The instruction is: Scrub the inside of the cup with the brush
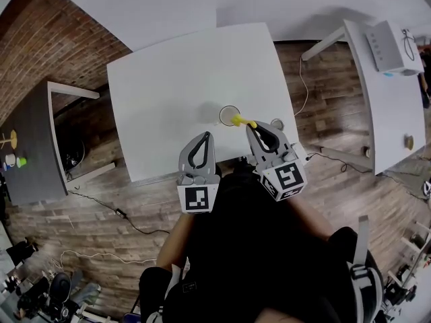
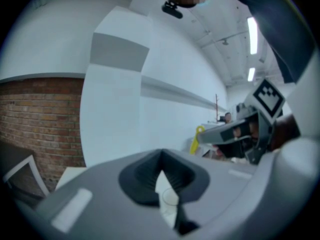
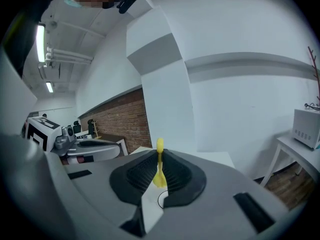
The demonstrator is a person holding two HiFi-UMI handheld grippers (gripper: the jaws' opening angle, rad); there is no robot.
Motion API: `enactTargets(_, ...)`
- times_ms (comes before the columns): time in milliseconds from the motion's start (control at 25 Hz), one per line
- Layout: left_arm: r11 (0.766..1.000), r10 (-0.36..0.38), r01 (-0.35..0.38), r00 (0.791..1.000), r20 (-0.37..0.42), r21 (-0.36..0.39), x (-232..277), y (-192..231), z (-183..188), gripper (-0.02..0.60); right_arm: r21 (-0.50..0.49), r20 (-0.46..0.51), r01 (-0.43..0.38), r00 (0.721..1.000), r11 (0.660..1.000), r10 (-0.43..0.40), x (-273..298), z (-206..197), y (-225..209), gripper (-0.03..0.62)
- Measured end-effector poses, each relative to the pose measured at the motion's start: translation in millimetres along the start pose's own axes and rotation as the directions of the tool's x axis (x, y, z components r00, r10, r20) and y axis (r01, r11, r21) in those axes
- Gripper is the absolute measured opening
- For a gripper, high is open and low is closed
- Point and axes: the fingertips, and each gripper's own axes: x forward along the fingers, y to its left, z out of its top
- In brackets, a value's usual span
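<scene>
A clear cup (image 1: pixel 229 114) stands upright on the white table (image 1: pixel 168 79), near its front edge. My right gripper (image 1: pixel 254 128) is shut on a yellow brush (image 1: pixel 240 120), whose far end reaches the cup's right rim. In the right gripper view the brush (image 3: pixel 159 170) stands pinched between the dark pads, with the cup's rim (image 3: pixel 162 200) just below it. My left gripper (image 1: pixel 205 138) hovers left of the cup, shut and empty. The left gripper view looks past its own closed jaws to the cup (image 2: pixel 169 198), and the brush (image 2: pixel 196 139) sticks out of the right gripper (image 2: pixel 239 130).
A grey side table (image 1: pixel 30 147) with small objects stands at the left. A white desk (image 1: pixel 394 99) carrying a white box (image 1: pixel 389 46) is at the right. Cables lie on the wooden floor (image 1: pixel 101 207). Brick wall (image 1: pixel 40 39) runs along the upper left.
</scene>
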Motion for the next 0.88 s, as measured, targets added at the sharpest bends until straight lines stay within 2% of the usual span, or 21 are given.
enactTargets(600, 1.000, -0.015, 0.015, 1.000, 0.014, -0.010, 0.4, -3.3, 0.4, 0.002, -0.019, 0.009, -0.012, 1.000, 1.000, 0.012, 0.3, -1.5, 3.3, 0.031)
enactTargets(880, 1.000, -0.024, 0.024, 1.000, 0.015, 0.013, 0.6, -1.9, 1.5, 0.002, -0.024, 0.014, -0.013, 1.000, 1.000, 0.014, 2.1, 1.8, 2.8, 0.031)
